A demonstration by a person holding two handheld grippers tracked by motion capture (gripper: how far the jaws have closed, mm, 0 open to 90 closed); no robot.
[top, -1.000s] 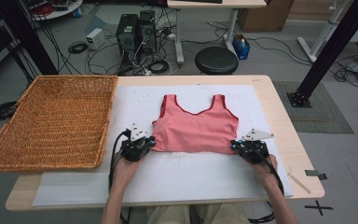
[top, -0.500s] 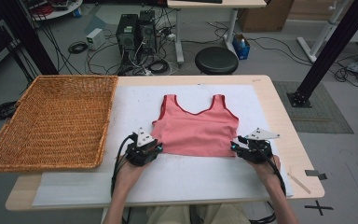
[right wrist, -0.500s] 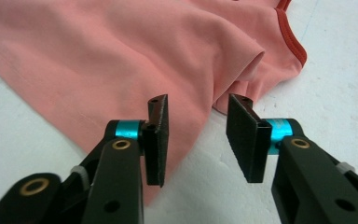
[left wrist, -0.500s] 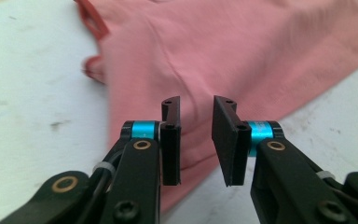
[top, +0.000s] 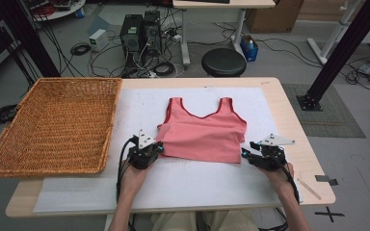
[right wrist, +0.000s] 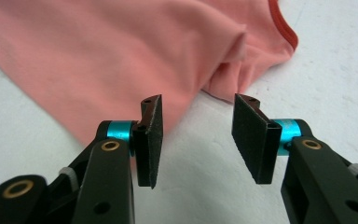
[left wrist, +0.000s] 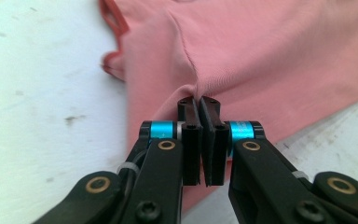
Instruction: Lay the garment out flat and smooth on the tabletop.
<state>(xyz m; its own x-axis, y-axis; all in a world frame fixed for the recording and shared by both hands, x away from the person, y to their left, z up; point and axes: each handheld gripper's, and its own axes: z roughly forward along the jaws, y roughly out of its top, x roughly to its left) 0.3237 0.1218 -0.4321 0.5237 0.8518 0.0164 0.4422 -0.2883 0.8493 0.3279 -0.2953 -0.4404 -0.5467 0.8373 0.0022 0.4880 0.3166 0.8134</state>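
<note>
The left gripper [left wrist: 199, 100] is pinching a fold of the pink tank top [left wrist: 270, 51] right at its lower left corner, the two black jaws pressed flat together with the soft knit bunching up into a ridge between them. Over on the other side, the right gripper [right wrist: 196, 109] is sitting with its jaws spread wide, nothing between them, the rough black pads [right wrist: 154, 135] pointing at the top's lower right corner, which is lying just ahead on the mat. In the high view the left gripper [top: 157, 148] is touching the hem corner, and the right gripper [top: 247, 151] is resting just beside the opposite corner. The tank top [top: 202, 132] is lying spread flat in the middle of the table, straps away from the person, a fine ribbed pink fabric with darker red binding around the neck and armholes. Under it is stretching a white foam mat [top: 139, 103], slightly scuffed and speckled, covering the pale wooden table [top: 289, 110]. At the table's left end a wide, shallow wicker basket [top: 53, 125] is sitting, rectangular, woven of tan cane.
</note>
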